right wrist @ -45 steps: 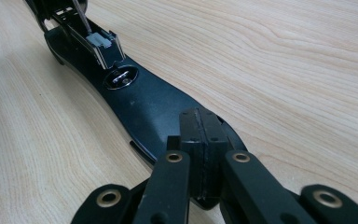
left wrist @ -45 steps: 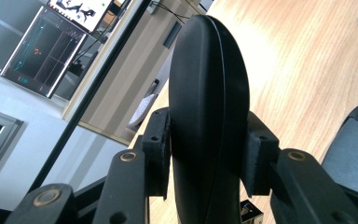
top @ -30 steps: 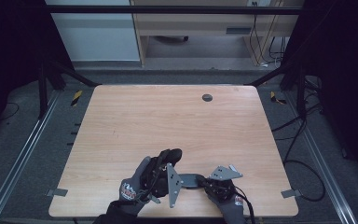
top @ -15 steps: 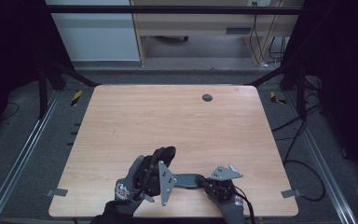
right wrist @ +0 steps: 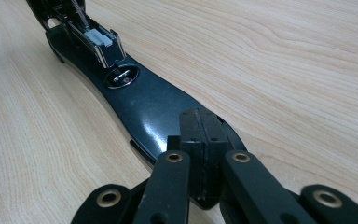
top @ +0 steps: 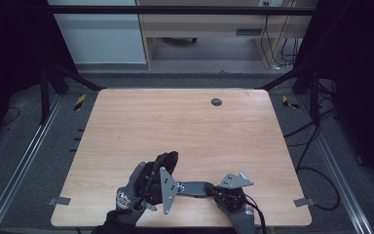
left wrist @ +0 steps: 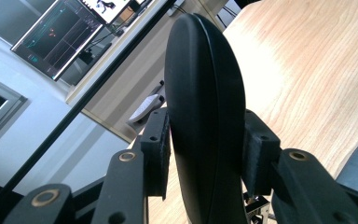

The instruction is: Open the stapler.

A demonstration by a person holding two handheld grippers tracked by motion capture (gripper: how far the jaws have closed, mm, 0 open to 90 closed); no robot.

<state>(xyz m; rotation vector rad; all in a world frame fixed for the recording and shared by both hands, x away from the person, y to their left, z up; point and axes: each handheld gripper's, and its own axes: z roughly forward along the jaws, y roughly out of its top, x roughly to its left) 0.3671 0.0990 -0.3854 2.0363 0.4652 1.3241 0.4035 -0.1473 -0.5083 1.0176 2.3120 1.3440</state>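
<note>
One black stapler (top: 195, 187), opened flat near tabletop (top: 185, 131) front edge. Left hand-held gripper (left wrist: 205, 154) clamps its raised top arm; right hand-held gripper (right wrist: 200, 140), jaws closed tight, presses base end.

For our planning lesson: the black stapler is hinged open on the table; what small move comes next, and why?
Probably swing the top arm farther back. The left gripper clamps that raised arm, and the shut right gripper rests on the base, steadying it on the table.

High view looking down over wooden table (top: 185, 126), both gripper views close, perhaps near level, sharing its tabletop
</note>
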